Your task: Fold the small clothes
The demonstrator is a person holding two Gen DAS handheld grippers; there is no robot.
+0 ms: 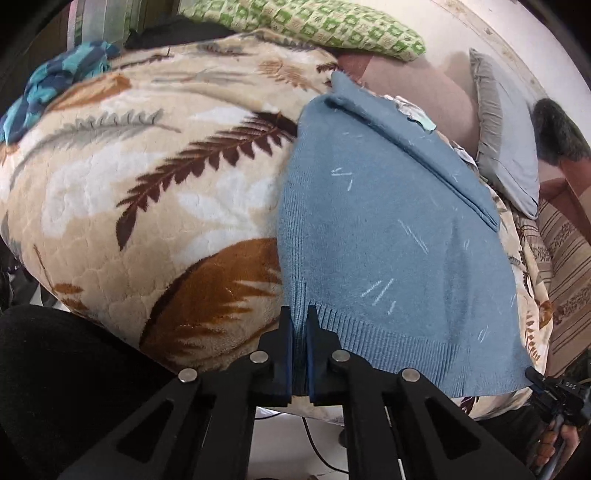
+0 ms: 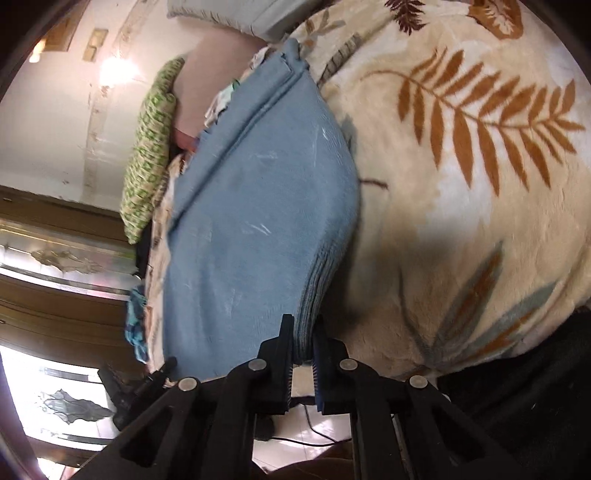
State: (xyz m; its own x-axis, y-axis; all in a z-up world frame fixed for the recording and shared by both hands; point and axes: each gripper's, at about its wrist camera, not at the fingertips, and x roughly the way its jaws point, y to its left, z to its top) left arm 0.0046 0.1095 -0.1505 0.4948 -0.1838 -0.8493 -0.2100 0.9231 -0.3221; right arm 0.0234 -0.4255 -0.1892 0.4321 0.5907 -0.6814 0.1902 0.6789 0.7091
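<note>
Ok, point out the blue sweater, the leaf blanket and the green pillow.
blue sweater (image 1: 388, 221), left wrist view, middle of body.
leaf blanket (image 1: 147, 206), left wrist view, brown fern print.
green pillow (image 2: 147, 155), right wrist view, patterned face.

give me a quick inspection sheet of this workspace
surface: leaf-print blanket on a bed
job's things: blue sweater lying flat, one side folded over
clutter: teal cloth, green pillow, grey pillow
grippers: left tongs shut on the sweater's hem corner; right tongs shut on the other hem corner
cables: black cable on the floor
surroundings: white wall, wooden cabinet
</note>
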